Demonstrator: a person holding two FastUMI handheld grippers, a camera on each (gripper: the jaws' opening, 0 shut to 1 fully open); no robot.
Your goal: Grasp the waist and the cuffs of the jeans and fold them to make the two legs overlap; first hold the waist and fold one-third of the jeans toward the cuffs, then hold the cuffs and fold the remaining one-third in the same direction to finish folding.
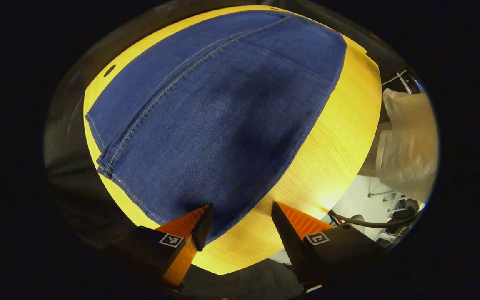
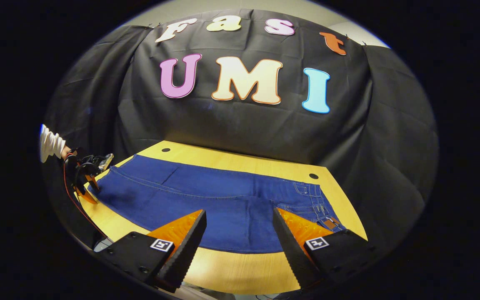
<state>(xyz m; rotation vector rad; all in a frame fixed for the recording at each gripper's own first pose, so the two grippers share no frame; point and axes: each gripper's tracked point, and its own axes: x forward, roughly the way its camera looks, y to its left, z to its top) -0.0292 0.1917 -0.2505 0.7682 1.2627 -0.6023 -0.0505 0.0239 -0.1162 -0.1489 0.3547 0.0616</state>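
Blue jeans point(image 2: 223, 200) lie flat along a wooden table point(image 2: 231, 266), the two legs side by side. The waist point(image 2: 317, 200) is at the right and the cuffs point(image 2: 106, 179) at the left in the right gripper view. My right gripper point(image 2: 238, 212) is open above the near edge of the jeans, close to the waist. In that view my left gripper point(image 2: 86, 175) sits at the cuff end, held by a hand in a white sleeve point(image 2: 50, 143). In the left gripper view the jeans point(image 1: 223, 116) spread ahead, and my left gripper point(image 1: 241, 206) is open over the near leg's edge, holding nothing.
The table point(image 1: 340, 137) has small round holes point(image 2: 313, 176) near its far edge. A person in white point(image 1: 406, 146) stands by the table's side. The black cloth wall hangs right behind the table. A bare strip of wood runs along the near edge.
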